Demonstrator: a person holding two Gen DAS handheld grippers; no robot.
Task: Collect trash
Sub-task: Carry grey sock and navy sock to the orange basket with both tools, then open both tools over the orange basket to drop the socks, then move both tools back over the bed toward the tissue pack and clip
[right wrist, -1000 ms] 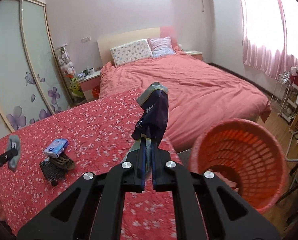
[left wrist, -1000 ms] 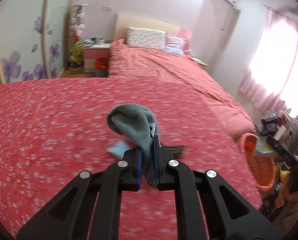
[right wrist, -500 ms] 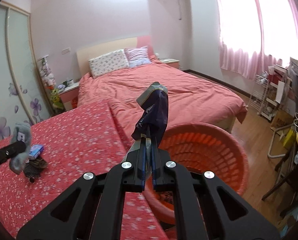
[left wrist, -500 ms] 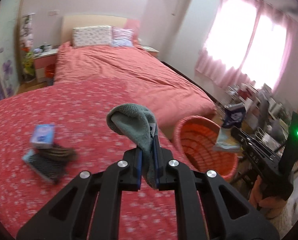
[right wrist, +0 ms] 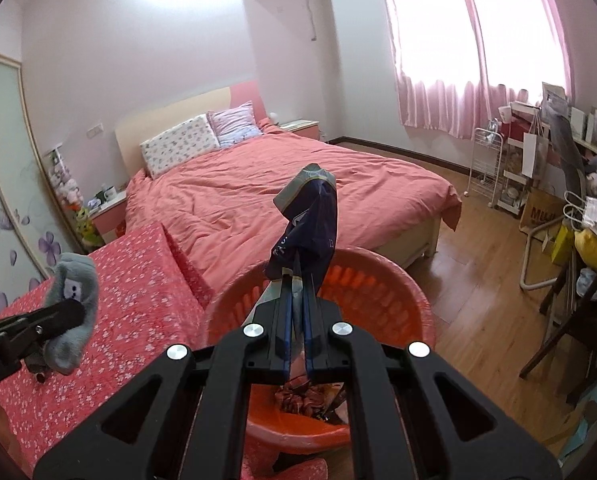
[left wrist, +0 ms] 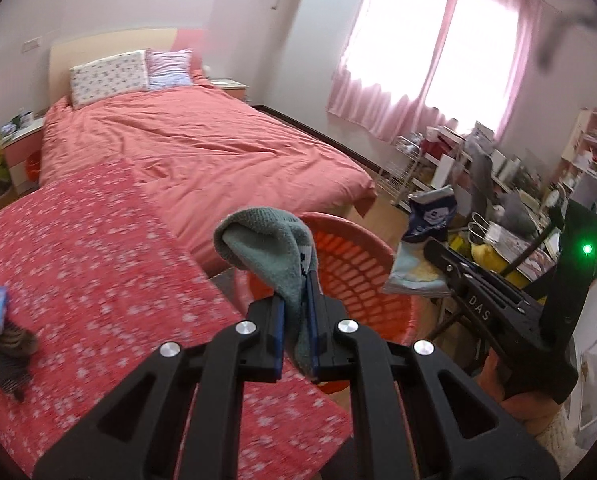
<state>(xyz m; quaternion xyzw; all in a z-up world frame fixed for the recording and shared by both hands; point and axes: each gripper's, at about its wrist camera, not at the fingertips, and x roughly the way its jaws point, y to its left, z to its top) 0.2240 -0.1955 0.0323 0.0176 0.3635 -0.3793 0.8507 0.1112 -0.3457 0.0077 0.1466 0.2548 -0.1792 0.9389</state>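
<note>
Two views. Left wrist: left gripper [left wrist: 297,318] clamped on grey-green cloth [left wrist: 272,246], orange basket [left wrist: 362,276] ahead-right, partly beyond the table edge. Right wrist: right gripper [right wrist: 297,320] pinches dark wrapper [right wrist: 308,222] directly over basket [right wrist: 382,280]; it's nearer.

left gripper [left wrist: 296,330] clamping grey sock [left wrist: 274,248], orange basket [left wrist: 362,276] behind

The sock [left wrist: 272,248] was grey-green, the wrapper [right wrist: 308,224] dark navy, the basket [right wrist: 378,292] orange. The bench [left wrist: 98,272] wore red cloth with white flowers; the bed [right wrist: 278,196] was salmon, the curtains [right wrist: 450,100] pink.
</note>
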